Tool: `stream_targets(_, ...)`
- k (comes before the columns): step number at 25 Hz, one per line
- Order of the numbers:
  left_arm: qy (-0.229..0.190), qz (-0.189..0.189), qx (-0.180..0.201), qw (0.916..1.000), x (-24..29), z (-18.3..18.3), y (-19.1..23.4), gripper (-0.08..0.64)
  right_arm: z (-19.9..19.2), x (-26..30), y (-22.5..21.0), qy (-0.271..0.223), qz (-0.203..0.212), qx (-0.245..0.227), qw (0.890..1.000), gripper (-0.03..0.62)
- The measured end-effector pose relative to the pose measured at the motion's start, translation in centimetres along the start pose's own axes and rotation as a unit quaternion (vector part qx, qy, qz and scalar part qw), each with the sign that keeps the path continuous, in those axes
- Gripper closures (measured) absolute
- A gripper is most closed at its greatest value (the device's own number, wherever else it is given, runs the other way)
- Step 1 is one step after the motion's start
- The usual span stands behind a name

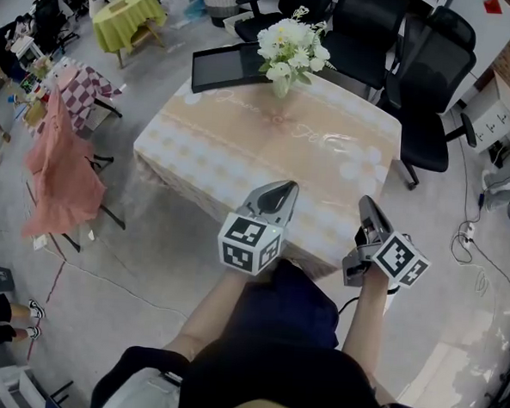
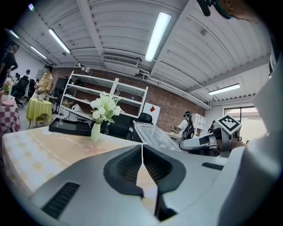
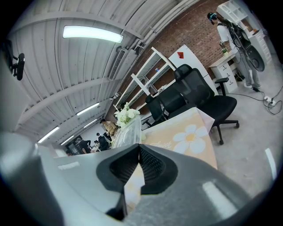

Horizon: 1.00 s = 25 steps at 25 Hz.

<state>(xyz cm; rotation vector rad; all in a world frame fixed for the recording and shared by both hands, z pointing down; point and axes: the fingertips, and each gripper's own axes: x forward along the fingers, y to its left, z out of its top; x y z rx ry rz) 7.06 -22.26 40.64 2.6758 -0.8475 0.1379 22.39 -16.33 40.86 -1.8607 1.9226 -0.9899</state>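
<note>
The left gripper [image 1: 282, 190] is clenched: in the left gripper view its two jaws meet at the tips with nothing caught between them. The right gripper [image 1: 367, 202] is likewise closed and empty, its ribbed pads pressed together at the front. Both hover side by side over the near edge of the table [image 1: 241, 155], which is covered by a beige cloth printed with white daisies, and neither touches it. Ahead of the jaws, on the cloth, stands a clear plastic container [image 2: 152, 134], which the left gripper view shows to the right of the vase. Farther back, near the far edge, the vase of white flowers [image 1: 288, 54] stands upright, with a black tray [image 1: 229, 65] just beside it on its left. Black office chairs [image 1: 434, 89] stand behind the table.
</note>
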Motion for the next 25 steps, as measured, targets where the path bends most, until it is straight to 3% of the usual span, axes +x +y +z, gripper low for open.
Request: stream_targets(25, 0.006, -0.002, -0.002, 1.0000, -0.5, -1.0, -0.7, 0.543, -1.0, -1.1, -0.3, 0.002, -0.002, 0.004, 1.000, 0.586)
